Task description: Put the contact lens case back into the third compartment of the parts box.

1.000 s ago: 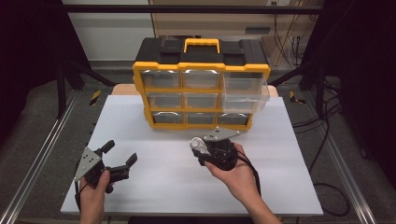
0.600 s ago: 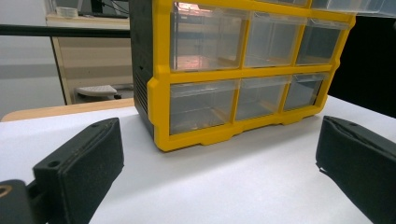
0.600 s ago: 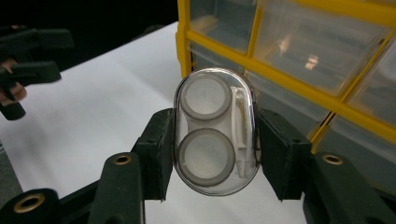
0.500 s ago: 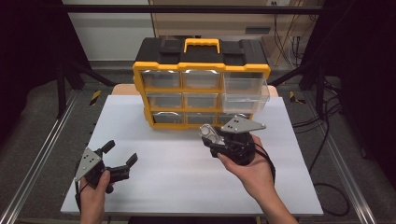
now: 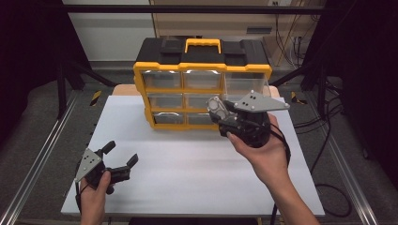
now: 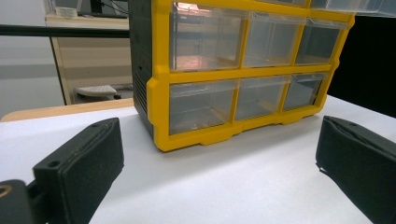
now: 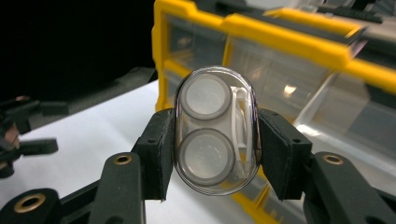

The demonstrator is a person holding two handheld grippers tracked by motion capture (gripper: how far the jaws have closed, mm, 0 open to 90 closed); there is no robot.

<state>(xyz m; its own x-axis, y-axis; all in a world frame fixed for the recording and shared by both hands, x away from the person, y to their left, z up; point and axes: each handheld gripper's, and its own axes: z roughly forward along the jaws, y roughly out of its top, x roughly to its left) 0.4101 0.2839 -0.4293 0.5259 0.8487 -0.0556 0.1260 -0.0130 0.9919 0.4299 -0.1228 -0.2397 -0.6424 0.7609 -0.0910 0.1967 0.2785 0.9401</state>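
A clear oval plastic case [image 7: 216, 129] with two round grey-rimmed wells and a white insert is clamped between the pads of my right gripper [image 7: 216, 140]. In the high view that right gripper [image 5: 218, 110] is held up in front of the yellow and black drawer organizer [image 5: 202, 89], near its lower middle drawers, and the case [image 5: 216, 106] shows at its tip. The top right drawer [image 5: 246, 84] of the organizer stands pulled out. My left gripper [image 5: 121, 155] rests open at the table's front left with nothing between its pads [image 6: 84, 158].
The white table top [image 5: 187, 164] spreads between the two grippers. Metal rails [image 5: 42, 154] run along both table sides, with cables on the floor at the right [image 5: 328, 187]. The organizer has clear drawers in three rows [image 6: 243, 60].
My right gripper has lifted the clear case and carried it up and to the right, toward the organizer's right side. The left gripper has stayed put.
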